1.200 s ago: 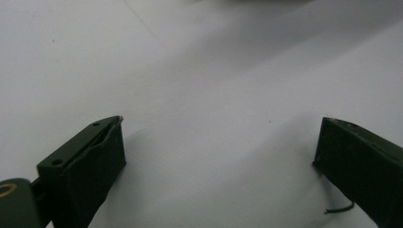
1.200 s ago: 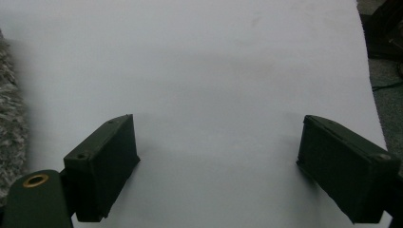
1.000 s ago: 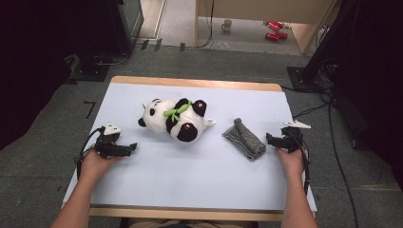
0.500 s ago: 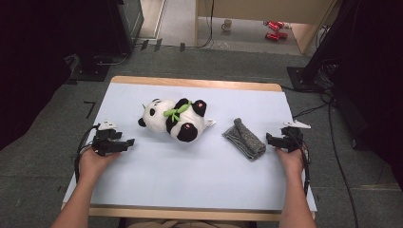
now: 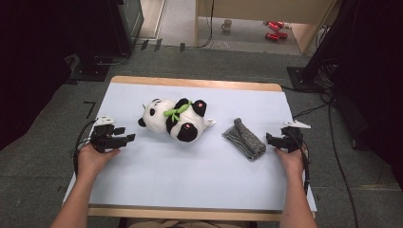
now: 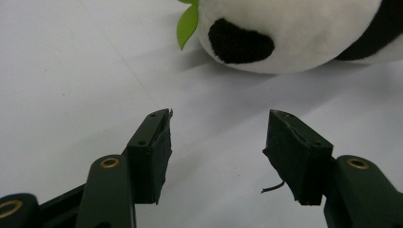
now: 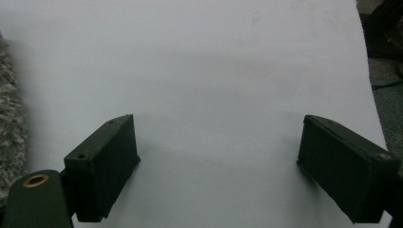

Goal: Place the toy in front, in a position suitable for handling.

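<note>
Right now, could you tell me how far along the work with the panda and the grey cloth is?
Nothing looks done yet: the panda and the grey cloth lie untouched. In hand: the left gripper, aimed at the panda, has just been closing its jaws on nothing; the right gripper waits open beside the cloth. All handling remains.

No readable text, label, brand, number or sign anywhere in these views. Red items on the floor beyond the table too small and blurred to make out any lettering.
</note>
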A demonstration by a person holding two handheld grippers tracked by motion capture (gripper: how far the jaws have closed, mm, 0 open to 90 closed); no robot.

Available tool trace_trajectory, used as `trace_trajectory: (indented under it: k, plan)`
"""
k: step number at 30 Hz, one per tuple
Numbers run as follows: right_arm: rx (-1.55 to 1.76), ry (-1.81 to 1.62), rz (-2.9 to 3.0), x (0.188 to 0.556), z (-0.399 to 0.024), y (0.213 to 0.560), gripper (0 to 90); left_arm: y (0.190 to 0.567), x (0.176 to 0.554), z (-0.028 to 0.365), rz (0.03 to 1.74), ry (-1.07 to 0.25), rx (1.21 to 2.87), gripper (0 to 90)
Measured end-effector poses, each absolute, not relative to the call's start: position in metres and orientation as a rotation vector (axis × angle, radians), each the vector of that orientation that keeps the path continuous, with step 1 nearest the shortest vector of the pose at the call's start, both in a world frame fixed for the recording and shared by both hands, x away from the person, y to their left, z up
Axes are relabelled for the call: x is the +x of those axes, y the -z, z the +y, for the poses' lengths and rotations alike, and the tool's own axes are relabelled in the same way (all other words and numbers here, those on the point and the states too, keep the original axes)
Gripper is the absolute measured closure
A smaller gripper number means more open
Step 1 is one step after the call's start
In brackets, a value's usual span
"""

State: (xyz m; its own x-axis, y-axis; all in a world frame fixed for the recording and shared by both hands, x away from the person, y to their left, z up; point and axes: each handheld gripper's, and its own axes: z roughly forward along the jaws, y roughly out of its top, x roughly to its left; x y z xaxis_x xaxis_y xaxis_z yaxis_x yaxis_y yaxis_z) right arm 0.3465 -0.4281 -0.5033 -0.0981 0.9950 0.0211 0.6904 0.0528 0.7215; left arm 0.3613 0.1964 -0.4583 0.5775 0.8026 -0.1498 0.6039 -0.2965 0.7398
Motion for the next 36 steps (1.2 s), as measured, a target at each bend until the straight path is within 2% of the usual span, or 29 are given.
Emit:
trace_trajectory:
  k: [10,17,21,27,34,36]
  plan:
    - [1.685,-0.807,1.848,0.346,-0.429,0.503,13.7,0.445,0.361,0.186,1.070,-0.350,2.046,46.2]
    - [1.699,-0.799,1.853,0.346,-0.428,0.500,16.5,0.425,0.360,0.168,0.982,-0.378,2.042,38.8]
    - [1.699,-0.798,1.850,0.346,-0.427,0.501,16.3,0.423,0.360,0.161,0.949,-0.372,2.052,41.4]
    - [1.690,-0.808,1.829,0.344,-0.426,0.503,15.8,0.412,0.361,0.159,0.924,-0.312,1.975,44.1]
    - [1.689,-0.806,1.828,0.344,-0.426,0.503,15.8,0.403,0.363,0.147,0.887,-0.295,1.999,46.0]
    - [1.689,-0.807,1.828,0.344,-0.426,0.503,15.7,0.400,0.364,0.143,0.875,-0.283,2.000,49.0]
